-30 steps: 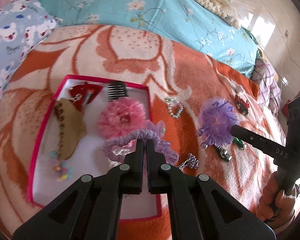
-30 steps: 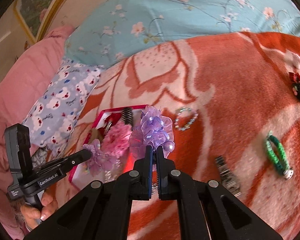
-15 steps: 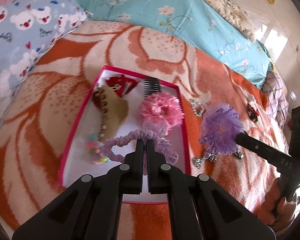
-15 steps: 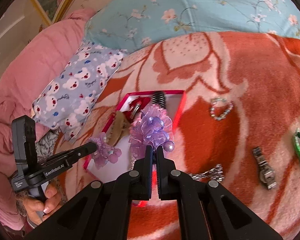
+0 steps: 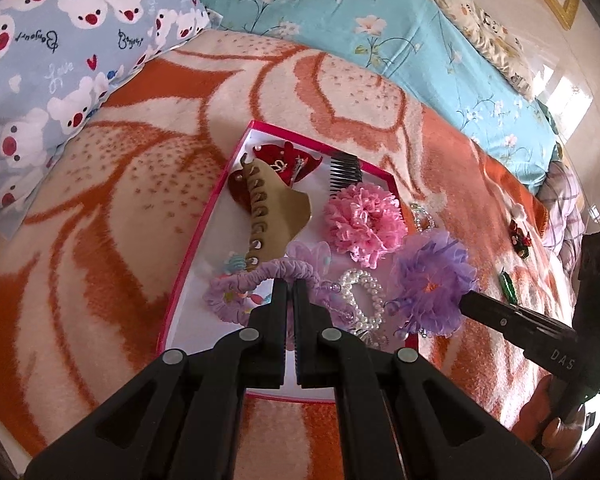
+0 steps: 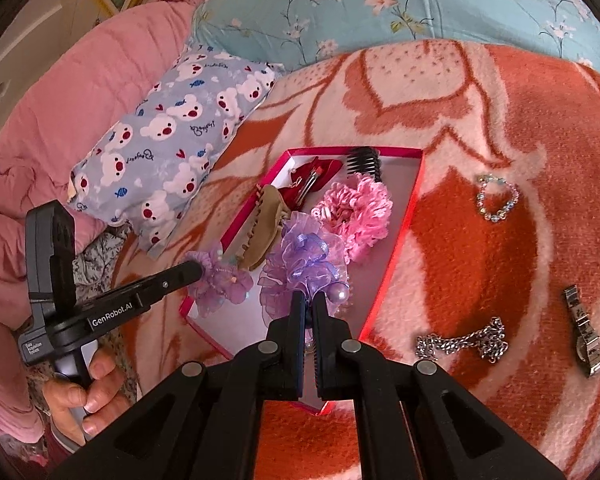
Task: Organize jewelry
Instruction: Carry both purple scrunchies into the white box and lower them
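Observation:
A pink-rimmed white box (image 5: 188, 256) (image 6: 400, 236) lies on the orange blanket. It holds a pink scrunchie (image 5: 360, 220) (image 6: 360, 208), a tan claw clip (image 5: 272, 212) (image 6: 260, 236), a red bow clip (image 5: 288, 160), a black comb (image 5: 344, 168) and a pearl bracelet (image 5: 360, 292). My left gripper (image 5: 290, 284) (image 6: 196, 270) is shut on a lilac scrunchie (image 5: 256, 276) (image 6: 220, 280) above the box's near left part. My right gripper (image 6: 309, 296) (image 5: 466, 300) is shut on a purple organza flower (image 6: 304, 268) (image 5: 432, 280) above the box's near right part.
On the blanket right of the box lie a crystal bracelet (image 6: 498, 198), a silver chain (image 6: 464, 342), a watch (image 6: 582, 332), a green bracelet (image 5: 507, 286) and a red-black clip (image 5: 520, 238). A bear-print pillow (image 5: 60, 60) and blue bedding (image 5: 360, 12) lie behind.
Both grippers have moved left with their hair pieces, from beside the box's right rim to above the box. The pearl bracelet has come into view in the box.

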A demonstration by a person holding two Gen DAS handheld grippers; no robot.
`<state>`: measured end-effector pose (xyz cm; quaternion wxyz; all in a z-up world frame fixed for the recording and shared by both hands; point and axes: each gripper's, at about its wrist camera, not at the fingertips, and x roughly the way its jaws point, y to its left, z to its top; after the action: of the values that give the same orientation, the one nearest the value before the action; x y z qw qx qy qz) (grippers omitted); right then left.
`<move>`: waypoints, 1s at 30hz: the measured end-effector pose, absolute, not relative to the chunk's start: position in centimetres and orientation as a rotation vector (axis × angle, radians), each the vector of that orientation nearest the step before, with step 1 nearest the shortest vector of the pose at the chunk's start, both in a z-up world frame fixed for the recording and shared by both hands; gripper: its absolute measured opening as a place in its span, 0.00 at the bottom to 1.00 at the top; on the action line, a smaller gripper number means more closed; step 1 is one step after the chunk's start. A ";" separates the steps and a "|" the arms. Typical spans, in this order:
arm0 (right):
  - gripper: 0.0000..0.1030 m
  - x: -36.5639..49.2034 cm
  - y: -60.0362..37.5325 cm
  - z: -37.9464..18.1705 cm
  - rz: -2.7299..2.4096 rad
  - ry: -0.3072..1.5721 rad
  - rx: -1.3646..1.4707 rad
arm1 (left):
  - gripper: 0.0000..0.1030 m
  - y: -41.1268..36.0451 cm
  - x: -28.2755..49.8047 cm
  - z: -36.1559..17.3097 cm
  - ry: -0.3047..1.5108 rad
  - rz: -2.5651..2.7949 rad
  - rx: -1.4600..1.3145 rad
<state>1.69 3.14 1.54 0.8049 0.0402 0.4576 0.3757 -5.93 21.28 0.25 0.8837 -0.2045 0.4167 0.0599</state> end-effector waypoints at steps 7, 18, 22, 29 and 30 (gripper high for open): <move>0.03 2.7 4.7 -0.1 0.798 1.016 0.077 | 0.01 22.2 -4.9 -1.4 0.894 0.131 -0.441; 0.03 4.1 5.9 -3.5 0.767 1.096 0.054 | 0.01 23.0 -4.5 -4.0 0.945 0.145 -0.447; 0.08 4.3 6.3 -3.9 0.767 1.103 0.047 | 0.01 22.8 -4.5 -4.3 0.955 0.135 -0.447; 0.08 4.1 6.2 -4.0 0.768 1.099 0.048 | 0.02 22.5 -4.4 -4.3 0.958 0.137 -0.423; 0.09 4.1 6.2 -4.0 0.768 1.100 0.047 | 0.02 22.5 -4.4 -4.3 0.960 0.136 -0.424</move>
<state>4.14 6.19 -3.97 0.7831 0.0217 0.5095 0.3559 -4.38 22.48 -4.32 0.8633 -0.2022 0.4578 0.0651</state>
